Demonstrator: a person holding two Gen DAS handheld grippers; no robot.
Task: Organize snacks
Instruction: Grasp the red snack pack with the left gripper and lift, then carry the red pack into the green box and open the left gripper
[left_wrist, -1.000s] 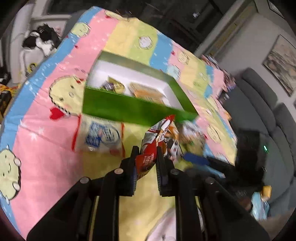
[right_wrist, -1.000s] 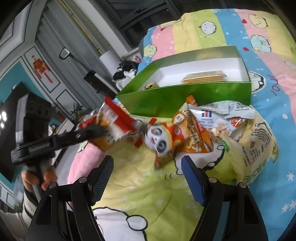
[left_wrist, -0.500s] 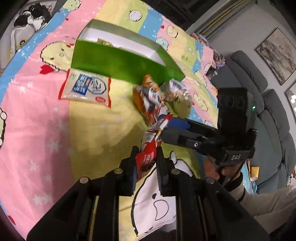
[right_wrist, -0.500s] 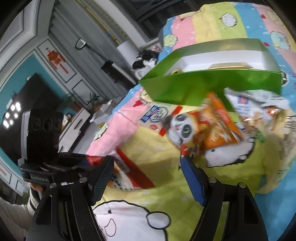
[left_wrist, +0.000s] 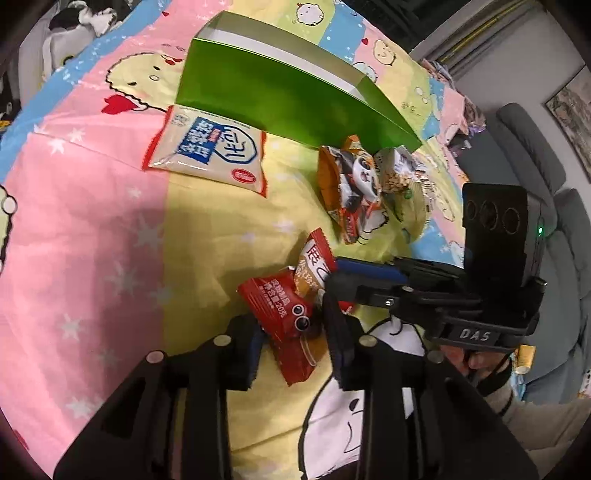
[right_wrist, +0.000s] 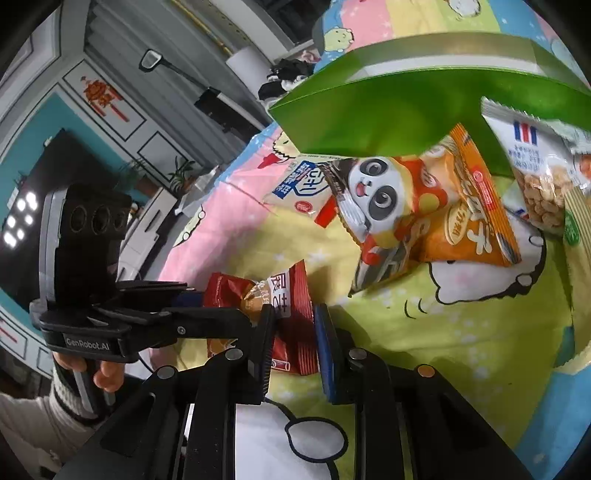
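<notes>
Over the cartoon bedspread (left_wrist: 110, 229): two hand-held grippers met at one small red snack packet (left_wrist: 284, 317), a handover caught midway.
Packet position: it lay low over the yellow stripe, at about six o'clock from the green box (left_wrist: 280, 96), well apart from it.
Left gripper (left_wrist: 291, 343): its jaws were opening, the packet's crinkled lower end between them, the pads no longer clearly pressing.
Right gripper (right_wrist: 291, 343): its jaws were closing around the packet's ribbed seam end; from its own camera the pads stood at either side, with no firm pinch visible yet.
Long axis: the packet ran roughly from seven o'clock to one o'clock in the left wrist view, one end to each tool.
Nearer hand: the right seemed better placed to carry it on, since the left was letting go.
Box direction: from the right gripper the box sat at about one o'clock, past the panda bag (right_wrist: 413, 206).
Materials: glossy foil film on the packet, soft and easily crumpled; the box was stiff shiny card with a pale inside.
Neighbours: a flat white-and-blue sachet (left_wrist: 210, 151) lay against the box's near wall; a clear bag of puffed cereal (right_wrist: 535, 173) leaned beside the panda bag.
</notes>
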